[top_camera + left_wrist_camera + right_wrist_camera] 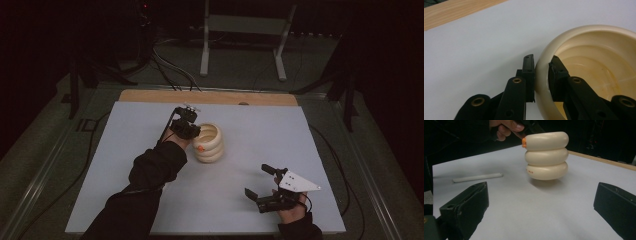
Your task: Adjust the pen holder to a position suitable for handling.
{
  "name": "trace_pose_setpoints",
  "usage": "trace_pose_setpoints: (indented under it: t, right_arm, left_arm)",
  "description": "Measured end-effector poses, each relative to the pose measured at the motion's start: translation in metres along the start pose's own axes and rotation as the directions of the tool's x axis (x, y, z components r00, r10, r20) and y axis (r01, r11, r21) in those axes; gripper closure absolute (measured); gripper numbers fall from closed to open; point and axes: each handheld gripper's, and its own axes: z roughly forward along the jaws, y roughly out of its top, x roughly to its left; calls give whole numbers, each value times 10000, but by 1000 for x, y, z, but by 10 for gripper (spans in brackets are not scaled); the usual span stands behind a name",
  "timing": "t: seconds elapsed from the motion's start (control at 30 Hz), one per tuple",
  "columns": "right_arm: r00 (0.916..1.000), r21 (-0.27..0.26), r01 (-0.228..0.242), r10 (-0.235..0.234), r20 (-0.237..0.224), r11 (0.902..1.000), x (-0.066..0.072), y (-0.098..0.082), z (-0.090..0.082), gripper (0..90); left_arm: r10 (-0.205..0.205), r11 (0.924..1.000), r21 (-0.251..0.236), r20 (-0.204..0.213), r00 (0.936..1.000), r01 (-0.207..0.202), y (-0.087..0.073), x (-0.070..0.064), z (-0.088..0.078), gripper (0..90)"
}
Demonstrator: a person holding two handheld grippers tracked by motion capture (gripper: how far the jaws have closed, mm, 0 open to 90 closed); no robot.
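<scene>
A cream cup point(210, 145) shaped like three stacked rings, with a small orange mark on its side, stands mid-table on the white sheet point(150, 200). My left gripper point(196, 131) is shut on its rim. In the left gripper view one jaw lies outside the wall and the other inside the hollow cup point(599, 65), with my left gripper point(541, 62) clamping the rim. In the right gripper view the cup point(547, 156) shows a shadow under its base and looks slightly raised. My right gripper point(256, 180) rests near the front right, open and holding nothing; its jaws stand wide apart point(541, 205).
A thin white stick point(477, 177) lies on the sheet to the left of the cup in the right gripper view. A wooden edge point(210, 96) borders the far side of the table. Cables and a metal stand point(245, 30) are on the floor beyond.
</scene>
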Motion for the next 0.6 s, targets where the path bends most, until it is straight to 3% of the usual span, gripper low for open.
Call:
trace_pose_setpoints:
  t: [0.33,0.6]
  right_arm:
    - [10000,-30,26,-26,-16,10000,-1,0,0,0]
    - [10000,-23,37,-37,-26,10000,-1,0,0,0]
  left_arm:
    - [-83,9998,192,220,9997,79,-5,-13,10,786]
    - [-106,9998,183,37,9999,105,-8,-20,13,780]
